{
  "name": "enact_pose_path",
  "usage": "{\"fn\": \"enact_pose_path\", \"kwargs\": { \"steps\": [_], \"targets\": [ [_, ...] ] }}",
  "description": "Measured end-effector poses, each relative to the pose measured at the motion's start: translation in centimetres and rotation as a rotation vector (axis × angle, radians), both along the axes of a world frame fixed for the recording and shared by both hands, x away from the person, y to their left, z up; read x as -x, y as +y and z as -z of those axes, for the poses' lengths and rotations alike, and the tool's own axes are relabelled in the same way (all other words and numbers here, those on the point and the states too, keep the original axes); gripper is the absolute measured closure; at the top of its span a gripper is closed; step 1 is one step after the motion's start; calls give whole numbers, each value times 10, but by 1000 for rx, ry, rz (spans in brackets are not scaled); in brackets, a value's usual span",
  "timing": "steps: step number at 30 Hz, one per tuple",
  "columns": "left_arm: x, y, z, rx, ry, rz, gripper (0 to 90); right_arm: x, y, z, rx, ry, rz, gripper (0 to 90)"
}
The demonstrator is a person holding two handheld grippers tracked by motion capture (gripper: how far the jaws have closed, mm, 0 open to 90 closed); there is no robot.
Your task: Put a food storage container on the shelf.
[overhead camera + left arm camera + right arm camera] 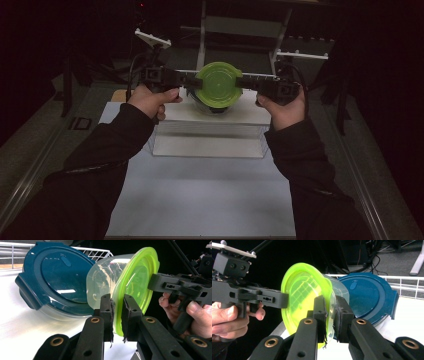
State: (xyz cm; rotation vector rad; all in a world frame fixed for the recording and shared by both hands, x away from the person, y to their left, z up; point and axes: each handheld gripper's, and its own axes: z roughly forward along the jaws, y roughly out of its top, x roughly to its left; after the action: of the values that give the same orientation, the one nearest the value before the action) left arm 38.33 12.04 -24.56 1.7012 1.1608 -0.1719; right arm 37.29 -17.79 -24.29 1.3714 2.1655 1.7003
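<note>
We see a pale, matte surface [200, 200] lit from above, with everything beyond its edges falling away into a dark room. On the far half of the surface rests a clear, box-like stand [210, 135] with a white top. Behind it, in the gloom, rise a grey upright frame [202, 35] and white brackets; cables [377, 257] lie on a grey floor in the right gripper view. A clear round container with a lime-green lid [218, 85] is held in the air above the stand, between the two grippers. Our left gripper [192, 81] clamps the lid's rim at one side, its fingers [106, 312] pressed shut on the green edge and the clear wall; our right gripper [247, 82] clamps the opposite rim, its fingers [320, 315] likewise closed on lid and wall. In the high view the lid faces up towards the camera. Just beside the held container, on the white surface, sits a second container with a dark blue lid [57, 277], leaning tilted, its clear base touching the surface. A white wire rack [409, 282] stands behind the blue lid. Dark sleeves [100, 165] enter from the near edge.
</note>
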Motion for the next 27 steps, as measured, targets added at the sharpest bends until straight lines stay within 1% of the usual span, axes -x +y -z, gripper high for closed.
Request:
{"fn": "enact_pose_path", "kwargs": {
  "steps": [2,4,6,8,10,16,18,20,21,22,24,26,27],
  "targets": [
    [-4,-1,1,-1,2,-13,794,-5,0,2,4,-3,8,812],
    [-8,-2,3,-6,4,-20,793,-10,0,5,1,5,18,811],
    [-13,-2,6,1,15,-25,792,-15,0,7,1,15,21,811],
    [-16,-1,7,18,21,-28,789,-19,0,9,-1,19,23,810],
    [-19,-1,8,21,22,-34,786,-22,0,8,-4,26,25,809],
    [-27,-3,10,32,16,-45,758,-33,1,7,-12,62,30,787],
    [-28,-4,10,33,9,-53,736,-37,2,7,11,65,39,748],
    [-31,-5,11,36,1,-60,710,-40,4,8,22,70,57,740],
    [-32,-4,12,40,-2,-67,710,-42,4,8,23,72,61,733],
    [-33,-4,12,34,-5,-76,701,-43,4,9,20,75,65,731],
    [-36,-4,15,33,-7,-83,676,-46,5,10,29,75,73,696],
    [-38,-4,17,42,-11,-87,646,-49,6,10,24,76,75,694],
    [-39,-4,17,35,-14,-86,643,-50,7,10,24,78,78,681]
  ]
}}
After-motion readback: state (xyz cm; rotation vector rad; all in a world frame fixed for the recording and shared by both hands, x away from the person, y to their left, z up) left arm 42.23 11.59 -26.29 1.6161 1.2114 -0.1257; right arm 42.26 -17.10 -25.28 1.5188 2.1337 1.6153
